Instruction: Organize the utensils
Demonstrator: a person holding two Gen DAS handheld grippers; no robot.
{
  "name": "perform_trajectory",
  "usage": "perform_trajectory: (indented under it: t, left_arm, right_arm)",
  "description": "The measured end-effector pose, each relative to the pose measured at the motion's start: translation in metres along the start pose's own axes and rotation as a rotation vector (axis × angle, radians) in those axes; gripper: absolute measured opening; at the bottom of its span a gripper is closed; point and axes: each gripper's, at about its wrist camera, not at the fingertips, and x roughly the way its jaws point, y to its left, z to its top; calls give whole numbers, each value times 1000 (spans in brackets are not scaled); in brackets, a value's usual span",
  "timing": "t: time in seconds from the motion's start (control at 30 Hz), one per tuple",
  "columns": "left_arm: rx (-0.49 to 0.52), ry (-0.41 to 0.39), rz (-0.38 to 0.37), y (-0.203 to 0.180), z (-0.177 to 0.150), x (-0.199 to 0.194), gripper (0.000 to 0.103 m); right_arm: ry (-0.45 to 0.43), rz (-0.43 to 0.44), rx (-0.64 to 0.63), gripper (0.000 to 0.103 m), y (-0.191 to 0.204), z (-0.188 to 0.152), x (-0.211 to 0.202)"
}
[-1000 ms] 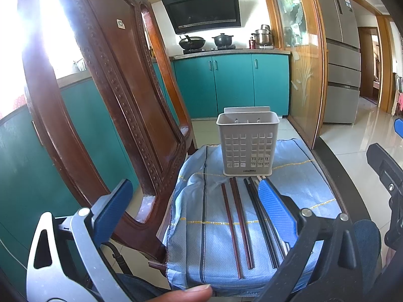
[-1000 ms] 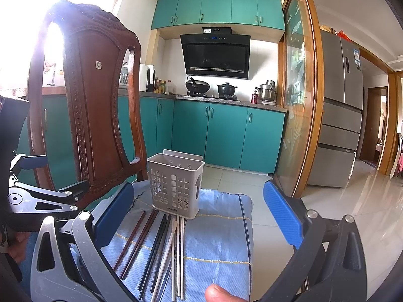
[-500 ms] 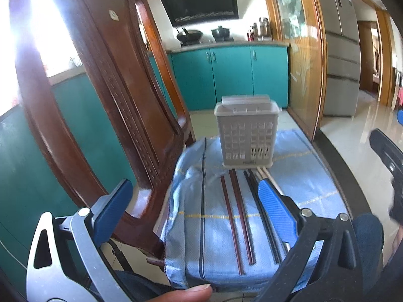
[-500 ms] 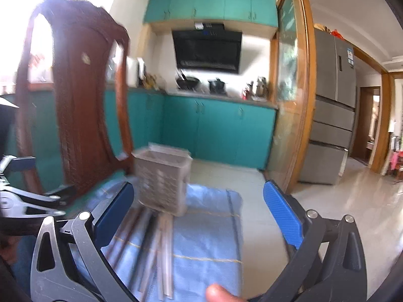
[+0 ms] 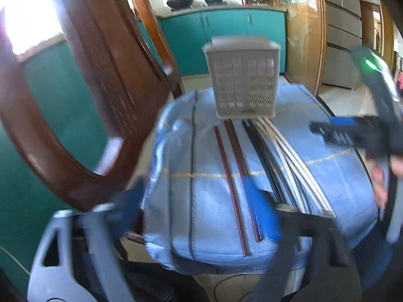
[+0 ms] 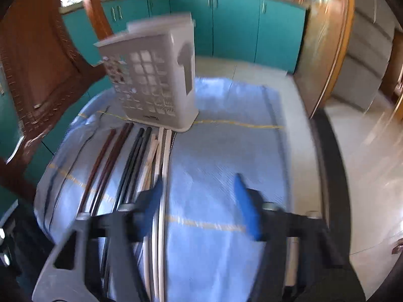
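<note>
A grey perforated utensil holder [image 5: 243, 79] stands upright at the far end of a blue cloth [image 5: 206, 201]; it also shows in the right wrist view [image 6: 156, 80]. Chopsticks lie in front of it: a dark red pair [image 5: 234, 176], a black pair [image 5: 264, 156] and several pale ones [image 5: 289, 158]. In the right wrist view the pale ones [image 6: 162, 156] lie by my right gripper's left finger. My left gripper [image 5: 199, 214] is open over the cloth's near edge, around the red pair's near ends. My right gripper [image 6: 199, 201] is open and empty, low over the cloth.
A carved wooden chair back [image 5: 95, 88] rises at the left of the cloth. Teal kitchen cabinets [image 6: 236, 27] stand behind. A wood-framed glass door [image 6: 325, 37] and tiled floor [image 6: 365, 151] lie to the right. The right gripper's body [image 5: 372, 130] shows at the right of the left wrist view.
Both grippers have moved forward and down toward the cloth and chopsticks. The right gripper has tilted down over the pale chopsticks. Both views are motion-blurred.
</note>
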Motion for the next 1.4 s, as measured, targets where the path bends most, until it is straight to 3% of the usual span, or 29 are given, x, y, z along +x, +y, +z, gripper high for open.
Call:
perform_trajectory:
  t: [0.03, 0.07, 0.1, 0.27, 0.4, 0.47, 0.57, 0.63, 0.73, 0.8, 0.93, 1.17, 1.4]
  left_arm:
    - [11, 11, -8, -2, 1, 9, 36]
    - [22, 27, -11, -3, 4, 19, 27]
    - [32, 53, -11, -3, 11, 33, 26]
    - [108, 17, -16, -16, 60, 70, 26]
    - [192, -35, 56, -26, 85, 92, 32]
    - [165, -35, 88, -23, 81, 97, 34]
    - [105, -3, 103, -23, 74, 97, 34]
    - [126, -38, 139, -28, 74, 89, 34]
    - [152, -63, 204, -32, 72, 85, 43]
    - [134, -39, 198, -27, 73, 85, 43]
    - [107, 7, 188, -19, 69, 95, 43]
    - [81, 58, 149, -15, 63, 105, 43]
    - [31, 117, 85, -9, 60, 130, 43]
  right_arm:
    - [11, 14, 3, 22, 1, 7, 7]
    - [11, 33, -5, 20, 2, 15, 13]
    - [12, 63, -20, 20, 3, 22, 17]
    - [40, 127, -9, 20, -2, 23, 32]
    - [113, 128, 31, 22, -5, 13, 50]
    - [108, 98, -19, 34, 5, 11, 48]
    - [109, 99, -80, 41, 21, 4, 46]
    - [99, 60, -126, 42, 31, -1, 44]
    - [93, 19, -161, 42, 40, -4, 46]
    - [92, -1, -159, 39, 42, -5, 46]
    - [101, 11, -122, 12, 37, -5, 44]
    - [148, 83, 17, 12, 13, -5, 39]
    - [164, 97, 186, 12, -21, -8, 36]
